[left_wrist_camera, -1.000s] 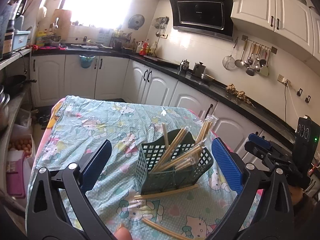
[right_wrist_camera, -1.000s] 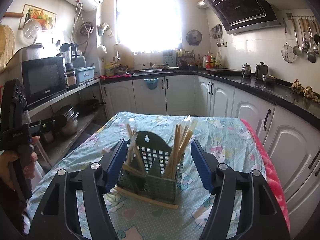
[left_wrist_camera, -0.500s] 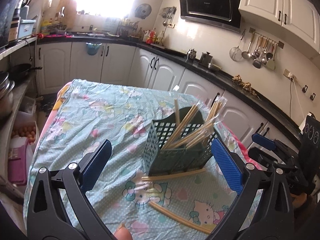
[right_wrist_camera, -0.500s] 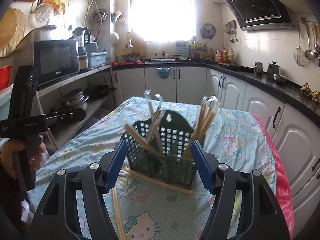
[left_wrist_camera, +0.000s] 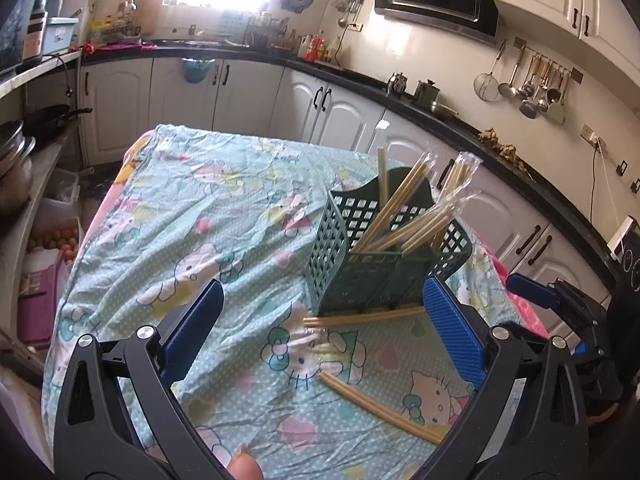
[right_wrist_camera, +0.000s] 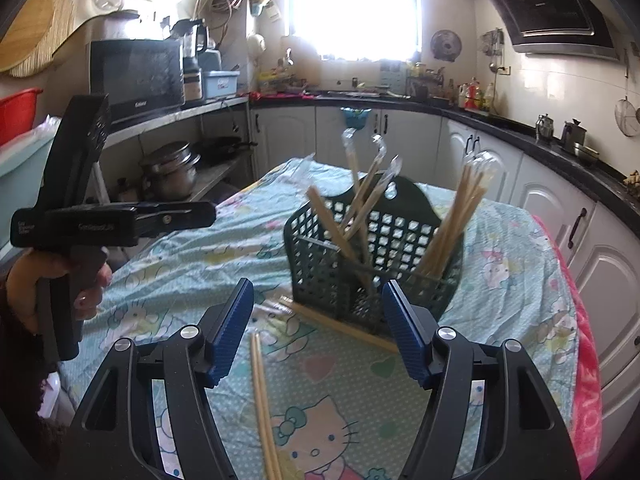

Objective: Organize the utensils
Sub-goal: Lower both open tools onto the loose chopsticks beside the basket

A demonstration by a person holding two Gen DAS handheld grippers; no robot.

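Observation:
A green lattice utensil basket [left_wrist_camera: 384,256] [right_wrist_camera: 372,248] stands on the table and holds several wrapped chopstick pairs that lean out of it. One wrapped pair [left_wrist_camera: 364,317] [right_wrist_camera: 340,322] lies against the basket's base. Another pair [left_wrist_camera: 376,406] [right_wrist_camera: 262,400] lies loose on the cloth nearer the grippers. My left gripper [left_wrist_camera: 322,340] is open and empty, above the cloth in front of the basket. My right gripper [right_wrist_camera: 320,330] is open and empty, just short of the basket. The left gripper also shows in the right wrist view [right_wrist_camera: 172,216], held at the left.
The table carries a teal cartoon-cat cloth [left_wrist_camera: 192,216] [right_wrist_camera: 516,280] with a pink edge [right_wrist_camera: 584,364] at the right. White cabinets and a black counter [left_wrist_camera: 400,96] run behind. Shelves with pots [right_wrist_camera: 172,168] stand at the left.
Both grippers have risen and tilted down toward the cloth, bringing the loose chopsticks in front of the basket into view. Both stay open. The basket has not moved.

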